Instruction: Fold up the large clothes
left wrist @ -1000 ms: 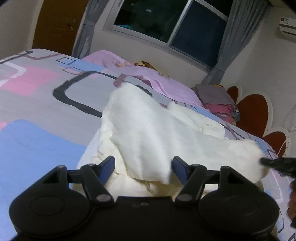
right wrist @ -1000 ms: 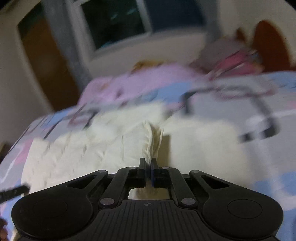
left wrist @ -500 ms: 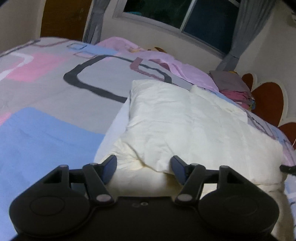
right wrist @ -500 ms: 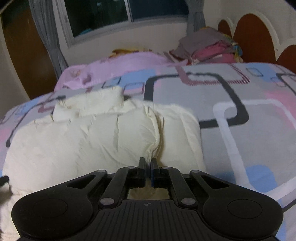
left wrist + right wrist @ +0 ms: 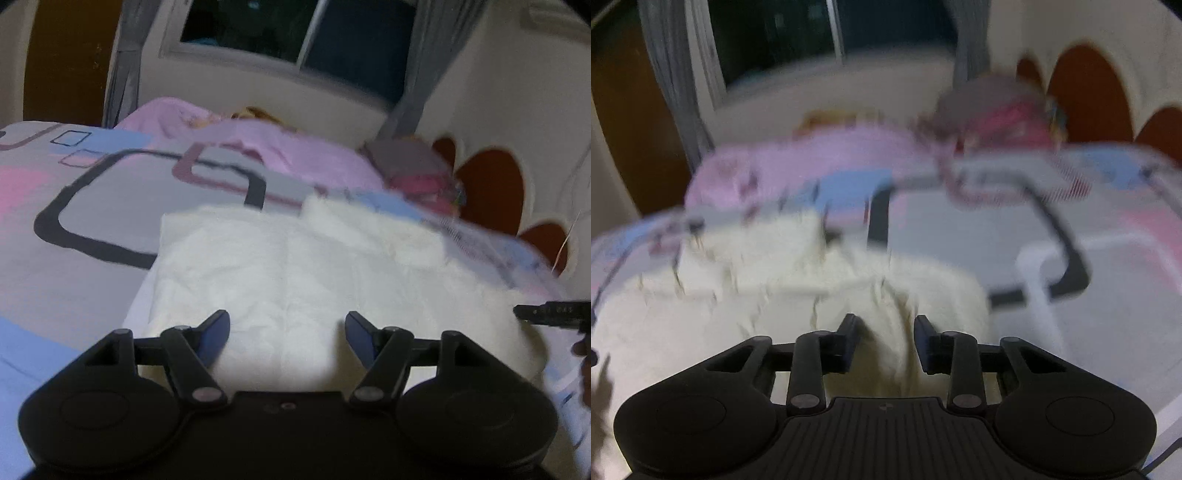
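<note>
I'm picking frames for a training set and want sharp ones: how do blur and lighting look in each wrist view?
Left wrist view: mild blur; the cream garment is overexposed, its creases washed out, and the window is dark. Right wrist view: heavy motion smear across the bedspread and garment, while the right gripper itself stays crisp, its jaws opening around a fold.

Black left gripper (image 5: pixel 287 326) and right gripper (image 5: pixel 885 338), blue-padded jaws, silver pivot screws, ribbed housing.

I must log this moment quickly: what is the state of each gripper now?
Left gripper: open, holding nothing; cream garment lies beneath.
Right gripper: jaws opening, a garment fold between them, not pinched.
</note>
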A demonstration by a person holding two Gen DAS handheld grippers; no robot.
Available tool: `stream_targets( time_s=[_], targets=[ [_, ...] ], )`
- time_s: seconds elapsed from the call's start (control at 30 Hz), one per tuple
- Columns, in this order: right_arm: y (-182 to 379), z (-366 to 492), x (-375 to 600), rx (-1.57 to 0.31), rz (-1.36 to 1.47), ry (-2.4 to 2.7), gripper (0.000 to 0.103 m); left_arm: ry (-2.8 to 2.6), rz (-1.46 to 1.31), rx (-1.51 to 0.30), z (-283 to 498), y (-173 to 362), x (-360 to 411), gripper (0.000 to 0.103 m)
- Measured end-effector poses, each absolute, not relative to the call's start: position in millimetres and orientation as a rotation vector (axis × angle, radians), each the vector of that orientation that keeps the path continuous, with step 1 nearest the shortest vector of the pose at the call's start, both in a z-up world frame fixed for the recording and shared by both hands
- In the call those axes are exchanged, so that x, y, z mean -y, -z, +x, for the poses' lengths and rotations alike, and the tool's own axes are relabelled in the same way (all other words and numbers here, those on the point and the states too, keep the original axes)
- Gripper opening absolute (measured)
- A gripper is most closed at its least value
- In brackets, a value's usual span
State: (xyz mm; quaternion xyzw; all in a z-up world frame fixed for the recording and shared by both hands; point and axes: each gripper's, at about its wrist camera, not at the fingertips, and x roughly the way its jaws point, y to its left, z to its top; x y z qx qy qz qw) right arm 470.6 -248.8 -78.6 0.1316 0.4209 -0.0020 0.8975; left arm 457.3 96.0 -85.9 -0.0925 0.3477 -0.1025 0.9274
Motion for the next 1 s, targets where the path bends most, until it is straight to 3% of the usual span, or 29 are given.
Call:
stream_targets(
  time_s=[0.13,0.43,0.5,0.67,0.7,0.77,1.0],
  targets=[
    [90.8,449.2,244.4,-0.904,0.371,-0.067,0.031,0.160,-0.143,-0.762,448.3,107.2,-102.4,0.069],
    [88.5,438.7,242.6,-0.783,0.300,0.001,0.031,0.145,-0.115,-0.769,440.6,104.0,-110.8,0.071],
    [88.0,448.9,241.2,-0.796,0.257,-0.007,0.031,0.141,-0.090,-0.773,445.9,106.0,-108.9,0.076],
    [82.3,450.9,244.8,-0.811,0.184,0.012,0.031,0.143,-0.116,-0.777,446.5,99.8,-113.0,0.074],
    [72.8,445.7,246.4,-0.776,0.160,0.050,0.032,0.138,-0.118,-0.752,442.0,92.0,-115.5,0.079],
    [54.9,437.1,249.9,-0.702,0.143,0.084,0.058,0.145,-0.133,-0.687,437.6,75.2,-122.1,0.088],
    [58.9,483.9,205.1,-0.751,0.111,-0.089,0.057,0.223,-0.098,-0.683,502.5,64.2,-95.2,0.089]
  ],
)
